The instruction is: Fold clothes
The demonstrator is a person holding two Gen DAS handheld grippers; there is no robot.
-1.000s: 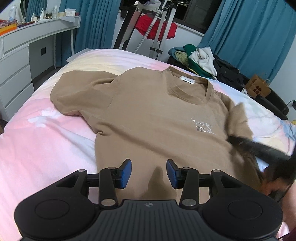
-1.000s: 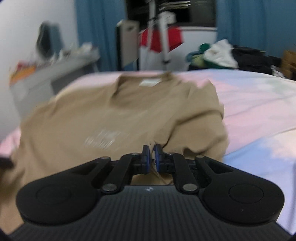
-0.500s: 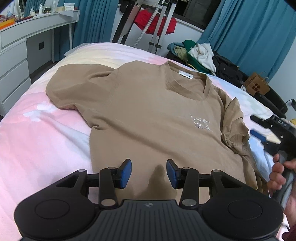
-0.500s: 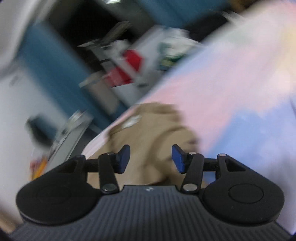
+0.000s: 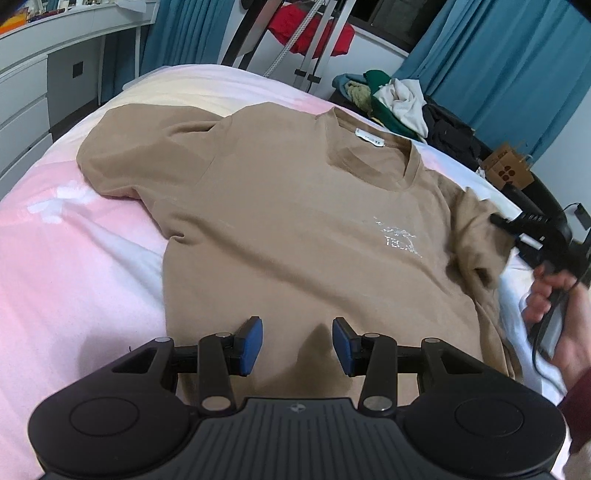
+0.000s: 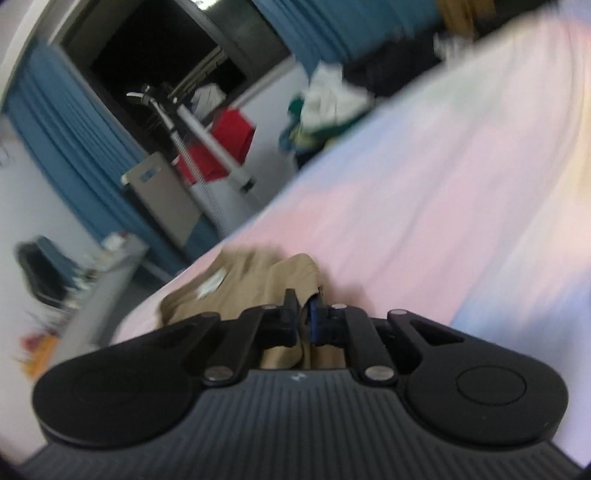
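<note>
A tan T-shirt (image 5: 295,221) lies face up on the bed, neck away from me, with a white chest logo and one sleeve spread flat at the left. My left gripper (image 5: 297,345) hovers open over the shirt's lower hem, nothing between its blue pads. At the right edge of the left wrist view, a hand holds my right gripper (image 5: 498,225) against the bunched right sleeve. In the tilted, blurred right wrist view, that gripper (image 6: 304,314) is shut on a fold of the tan sleeve (image 6: 291,273).
The bed (image 5: 66,236) has a pink and white sheet. A pile of clothes (image 5: 391,99) lies beyond the far edge, with a rack holding a red garment (image 5: 306,29). White drawers (image 5: 22,92) stand at the left. Blue curtains hang behind.
My right gripper was open half a second ago and has shut on the bunched right sleeve. The left gripper has stayed open over the hem, with the view shifted slightly.
</note>
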